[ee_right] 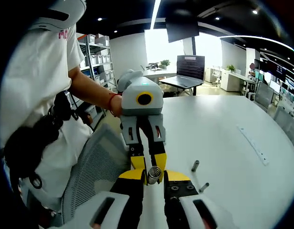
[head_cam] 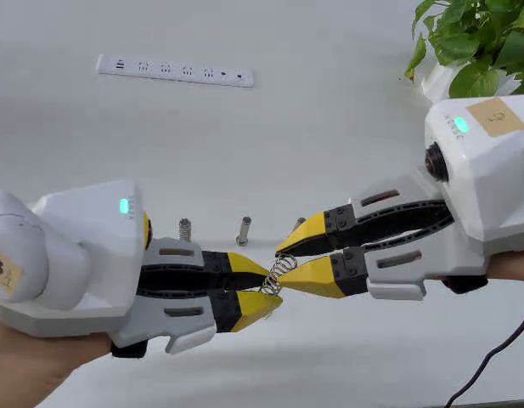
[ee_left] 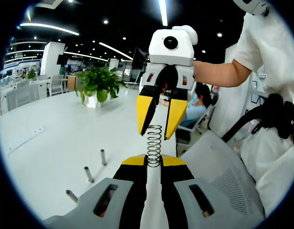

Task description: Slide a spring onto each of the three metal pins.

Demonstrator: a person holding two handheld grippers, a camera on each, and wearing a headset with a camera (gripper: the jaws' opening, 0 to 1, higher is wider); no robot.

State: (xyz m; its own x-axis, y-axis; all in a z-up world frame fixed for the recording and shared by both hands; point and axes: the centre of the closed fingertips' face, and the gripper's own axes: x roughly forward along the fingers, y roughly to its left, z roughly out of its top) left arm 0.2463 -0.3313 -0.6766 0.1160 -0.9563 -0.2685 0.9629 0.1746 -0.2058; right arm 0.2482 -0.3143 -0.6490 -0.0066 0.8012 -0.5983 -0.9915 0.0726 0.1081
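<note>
Left gripper (head_cam: 268,287): it reaches in from the lower left of the head view. Its yellow-tipped jaws are nearly together and pinch the near end of the spring. In the left gripper view the spring rises straight out from between the tips.

Power strip (head_cam: 175,70): long, white and flat, it lies well beyond the grippers, close along the bench (head_cam: 346,136) edge in the left gripper view.

Metal pins: three short grey pins stand upright in a loose row on the white bench, beyond the jaw tips. One is at the left (head_cam: 184,228) and one in the middle (head_cam: 243,229). The third (head_cam: 297,223) is half hidden behind the right gripper's upper jaw. At this size I cannot tell whether any of them carries a spring.

Spring (head_cam: 277,274): a thin, bright steel coil with open, evenly spaced turns, slim and a little longer than the yellow tips. It is held in the air above the bench and spans the gap between the two grippers, apart from the pins. The right gripper view looks down its bore and shows a round ring.

Right gripper (head_cam: 287,265): it comes in from the right and points at the left gripper. Its jaws are a narrow way apart, with the yellow tips either side of the spring's free end. Whether they press on the coil I cannot tell.

Potted plant (head_cam: 474,42): green leaves in a white pot, toward the far right corner of the bench.
</note>
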